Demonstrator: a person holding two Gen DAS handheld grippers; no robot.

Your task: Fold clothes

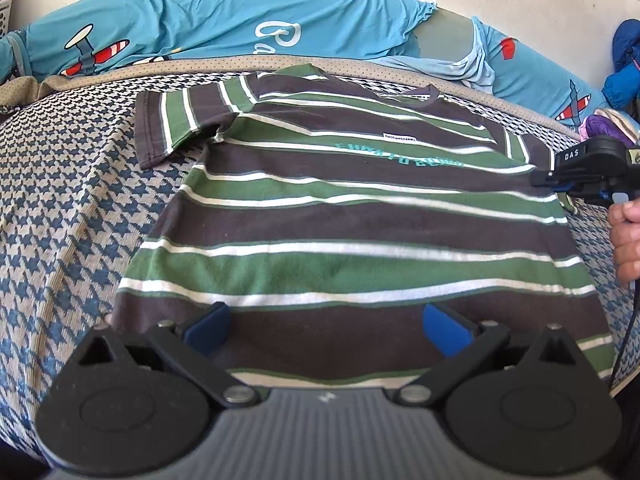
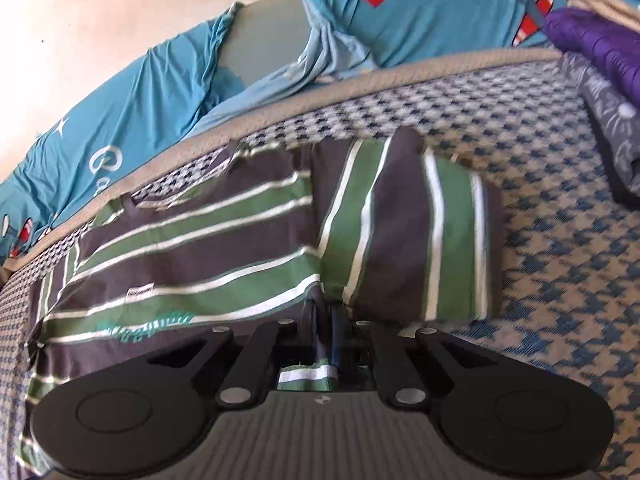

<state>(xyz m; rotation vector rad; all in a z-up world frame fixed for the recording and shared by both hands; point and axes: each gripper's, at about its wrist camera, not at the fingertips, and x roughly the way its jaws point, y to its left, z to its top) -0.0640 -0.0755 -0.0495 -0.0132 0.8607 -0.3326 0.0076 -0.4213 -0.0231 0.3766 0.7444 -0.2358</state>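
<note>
Left wrist view: striped t-shirt [image 1: 340, 216] flat on houndstooth bed cover [image 1: 72, 184]; left gripper [image 1: 326, 330] spread wide above hem. Right gripper [image 2: 326, 320] pinches the sleeve edge; "DAS" readable on its body. Shirt's teal print unreadable.

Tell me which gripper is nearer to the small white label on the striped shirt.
Right. The right gripper is clamped on the striped shirt at the sleeve side, level with the white label. The left gripper hovers open over the hem, farther away.
</note>
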